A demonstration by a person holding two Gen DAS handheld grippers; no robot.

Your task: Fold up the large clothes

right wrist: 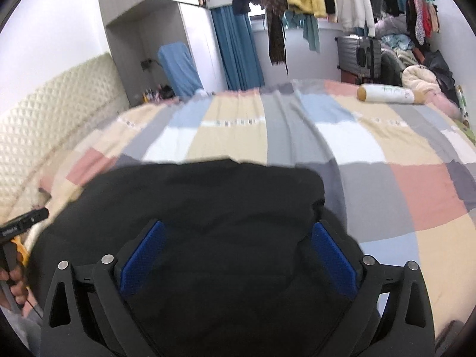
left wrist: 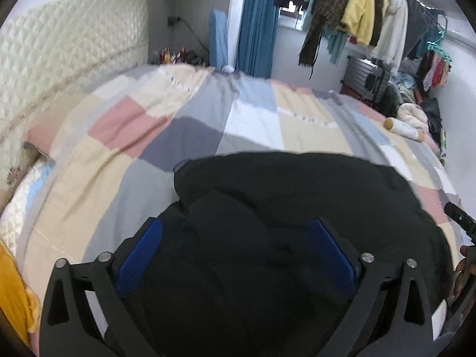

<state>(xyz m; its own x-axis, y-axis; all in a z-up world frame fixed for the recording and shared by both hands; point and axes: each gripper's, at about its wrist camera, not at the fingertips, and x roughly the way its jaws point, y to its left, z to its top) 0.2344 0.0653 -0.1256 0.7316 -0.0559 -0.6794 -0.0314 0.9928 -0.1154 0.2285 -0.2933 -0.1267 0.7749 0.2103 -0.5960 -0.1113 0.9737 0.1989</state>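
A black garment (left wrist: 297, 184) lies bunched in a folded heap on the checked bedspread (left wrist: 125, 160). In the left wrist view my left gripper (left wrist: 238, 223) hovers over the garment's left part, its blue pads (left wrist: 139, 255) wide apart and touching no cloth. My right gripper (right wrist: 238, 225) stands open the same way over the garment (right wrist: 208, 190) near its right edge, nothing pinched between its pads (right wrist: 334, 258). Each view catches the other gripper at its rim: the right one (left wrist: 459, 220) and the left one (right wrist: 23, 223), held by a hand (right wrist: 15, 282).
A quilted cream headboard (left wrist: 59, 59) runs along the left. A white cylinder roll (right wrist: 386, 93) lies at the bed's far right. Hanging clothes (left wrist: 357, 9), a grey suitcase (right wrist: 360, 53) and piled laundry (right wrist: 416, 68) stand beyond the bed. Yellow cloth (left wrist: 12, 291) lies at the near left.
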